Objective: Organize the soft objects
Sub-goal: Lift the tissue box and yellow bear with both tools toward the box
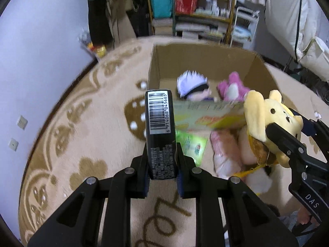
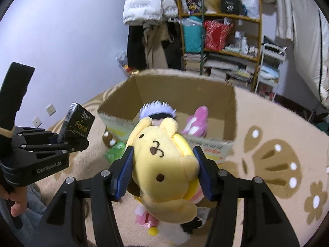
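Note:
My left gripper [image 1: 161,160] is shut on a black tissue pack [image 1: 159,131] with a barcode, held above the rug; it also shows in the right wrist view [image 2: 77,126]. My right gripper [image 2: 163,170] is shut on a yellow dog plush [image 2: 164,164], held in front of the open cardboard box [image 2: 231,111]. The plush also shows in the left wrist view [image 1: 269,119]. Inside the box lie a white-haired doll [image 1: 193,86] and a pink plush [image 1: 231,88].
A green packet [image 1: 193,146] and a pink-and-white plush [image 1: 226,154] lie on the beige patterned rug [image 1: 92,133] before the box. A cluttered yellow shelf [image 2: 224,41], hanging coats [image 2: 148,20] and a white cart [image 2: 269,68] stand behind. A lilac wall [image 1: 41,51] is at left.

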Demonstrator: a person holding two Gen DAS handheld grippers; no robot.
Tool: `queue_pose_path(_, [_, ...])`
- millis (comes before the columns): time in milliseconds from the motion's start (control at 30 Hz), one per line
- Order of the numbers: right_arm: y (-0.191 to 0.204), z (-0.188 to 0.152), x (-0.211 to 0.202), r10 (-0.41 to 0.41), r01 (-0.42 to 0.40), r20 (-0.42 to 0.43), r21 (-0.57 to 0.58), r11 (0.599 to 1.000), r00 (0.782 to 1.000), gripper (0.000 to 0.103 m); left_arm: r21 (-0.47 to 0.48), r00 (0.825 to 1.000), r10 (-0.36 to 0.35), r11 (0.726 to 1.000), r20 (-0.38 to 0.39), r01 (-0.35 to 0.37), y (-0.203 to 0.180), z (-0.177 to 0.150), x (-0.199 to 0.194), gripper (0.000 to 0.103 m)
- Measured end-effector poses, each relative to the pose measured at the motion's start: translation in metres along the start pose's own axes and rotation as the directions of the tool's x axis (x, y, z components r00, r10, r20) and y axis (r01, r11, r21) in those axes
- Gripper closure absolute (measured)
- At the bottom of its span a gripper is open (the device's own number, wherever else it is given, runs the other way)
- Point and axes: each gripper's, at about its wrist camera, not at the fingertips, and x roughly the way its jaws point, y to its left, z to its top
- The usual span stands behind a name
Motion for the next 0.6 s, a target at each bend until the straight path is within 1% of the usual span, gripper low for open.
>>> queue_pose_path(33, [0.0, 0.002, -0.005, -0.018, 0.018, 0.018, -0.004, 1.0, 1.0, 0.043, -0.002, 1.0, -0.001, 1.0, 0.016, 0.001, 0.003, 0.006, 0.002, 0.084])
queue_pose_path(167, [0.001, 0.007, -0.019, -0.069, 0.07, 0.073, 0.0, 0.998, 0.995, 0.043, -0.014, 0.994, 0.018, 1.0, 0.107, -0.016, 0.004, 0.017, -0.014, 0.084])
queue_pose_path(233, [0.002, 0.01, -0.024, -0.096, 0.096, 0.092, 0.0, 0.995, 0.991, 0.043, -0.022, 0.989, 0.025, 1.0, 0.148, -0.022, 0.006, 0.022, -0.02, 0.084])
queue_pose_path(300, [0.003, 0.014, -0.026, -0.105, 0.106, 0.105, -0.005, 0.994, 0.989, 0.043, -0.027, 0.982, 0.03, 0.999, 0.188, -0.026, 0.007, 0.026, -0.026, 0.084])
queue_pose_path(467, [0.001, 0.021, -0.033, -0.121, 0.123, 0.139, -0.009, 0.992, 0.983, 0.043, -0.043, 0.969, 0.033, 0.999, 0.245, -0.023, 0.009, 0.035, -0.032, 0.084])
queue_pose_path(600, [-0.004, 0.024, -0.036, -0.132, 0.134, 0.163, 0.001, 0.991, 0.978, 0.043, -0.047, 0.959, 0.053, 0.998, 0.278, -0.041, 0.007, 0.043, -0.033, 0.084])
